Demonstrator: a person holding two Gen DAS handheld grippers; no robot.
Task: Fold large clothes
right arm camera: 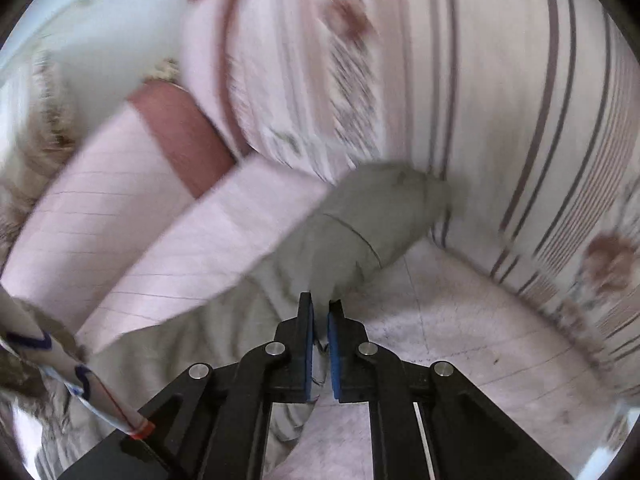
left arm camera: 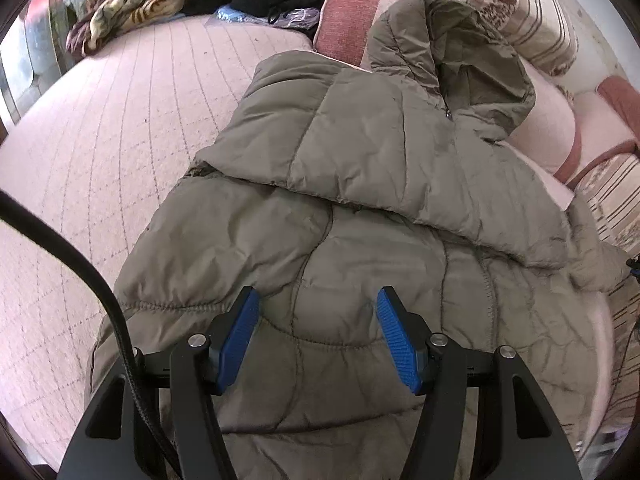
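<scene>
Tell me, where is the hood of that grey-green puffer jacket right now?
In the left wrist view, the hood lies at the upper right, at the far end of the grey-green quilted puffer jacket, propped against the pink-and-red cushion and the striped pillows.

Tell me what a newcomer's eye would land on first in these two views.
The olive puffer jacket fills the left wrist view, spread on the pink quilted bed cover with its hood up by the pillows. The left gripper hovers open over its lower part, blue pads apart. In the blurred right wrist view, the right gripper is shut on a fold of jacket sleeve, with striped pillows behind.
</scene>
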